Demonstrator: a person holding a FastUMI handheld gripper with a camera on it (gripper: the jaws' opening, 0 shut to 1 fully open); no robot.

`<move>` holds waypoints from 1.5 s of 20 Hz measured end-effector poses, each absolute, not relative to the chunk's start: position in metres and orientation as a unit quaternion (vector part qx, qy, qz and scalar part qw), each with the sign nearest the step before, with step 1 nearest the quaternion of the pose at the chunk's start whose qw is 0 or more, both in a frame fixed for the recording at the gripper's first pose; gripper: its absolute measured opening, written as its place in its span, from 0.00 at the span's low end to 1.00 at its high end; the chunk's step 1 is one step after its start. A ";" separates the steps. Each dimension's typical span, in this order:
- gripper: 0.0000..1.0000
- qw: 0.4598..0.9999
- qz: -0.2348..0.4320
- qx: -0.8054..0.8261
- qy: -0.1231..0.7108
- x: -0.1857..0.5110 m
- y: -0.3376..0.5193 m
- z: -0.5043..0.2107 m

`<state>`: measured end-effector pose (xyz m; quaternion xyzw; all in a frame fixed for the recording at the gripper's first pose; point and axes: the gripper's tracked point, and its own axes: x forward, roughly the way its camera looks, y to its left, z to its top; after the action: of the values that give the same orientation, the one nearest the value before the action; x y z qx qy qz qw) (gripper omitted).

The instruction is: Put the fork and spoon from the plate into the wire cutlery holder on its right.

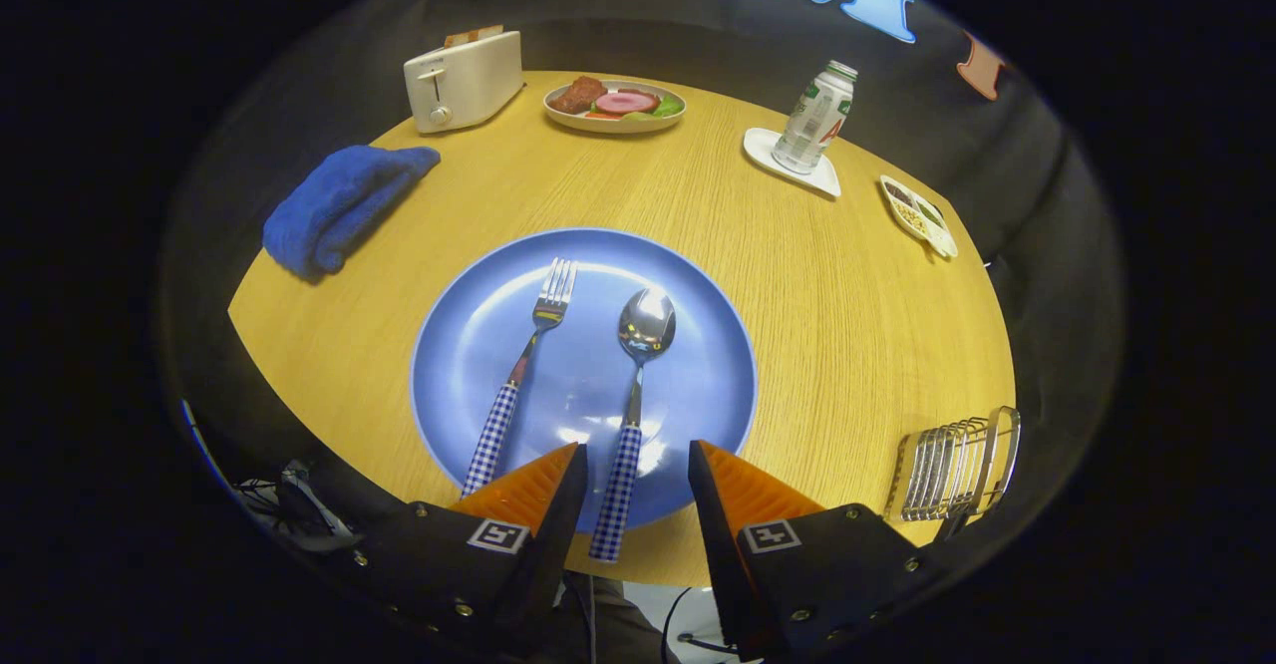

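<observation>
- The gripper (635,457): two wedge-shaped fingers with ribbed inner faces, spread apart.
- Black finger mounts, each bearing a square black-and-white marker and small round screws.

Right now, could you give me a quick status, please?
Tongs open, astride spoon handle. Fork and spoon both on plate. Wire holder to the right, path unobstructed.

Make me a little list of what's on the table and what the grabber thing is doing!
table: round wooden top
blue plate: holds fork and spoon, side by side
fork: left of the spoon, checked handle
spoon: checked handle lies between the fingers
hand-held gripper: open, not pressing on anything
wire cutlery holder: right of the plate
far side: toaster, food plate, bottle, snack tray
blue towel: left of the plate
</observation>
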<state>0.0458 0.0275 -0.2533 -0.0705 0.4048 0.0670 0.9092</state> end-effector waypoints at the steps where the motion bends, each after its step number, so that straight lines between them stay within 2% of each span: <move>1: 0.63 0.905 0.068 -0.073 0.414 0.046 0.027 -0.256; 4: 0.63 0.894 0.080 -0.068 0.436 0.054 0.031 -0.265; 5: 0.21 0.889 0.081 -0.064 0.447 0.057 0.033 -0.275; 7: 0.21 0.872 0.100 -0.079 0.472 0.053 0.037 -0.273; 8: 0.21 0.868 0.107 -0.084 0.478 0.058 0.037 -0.305; 9: 0.08 0.865 0.109 -0.086 0.483 0.058 0.039 -0.277; 13: 0.08 0.857 0.125 -0.107 0.488 0.056 0.034 -0.267; 21: 0.08 0.855 0.152 -0.167 0.467 0.026 -0.018 -0.201; 30: 0.08 0.866 0.080 -0.154 0.469 -0.024 -0.116 -0.157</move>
<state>-0.0243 -0.1159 -0.1568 -0.1544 0.4695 0.0802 0.8657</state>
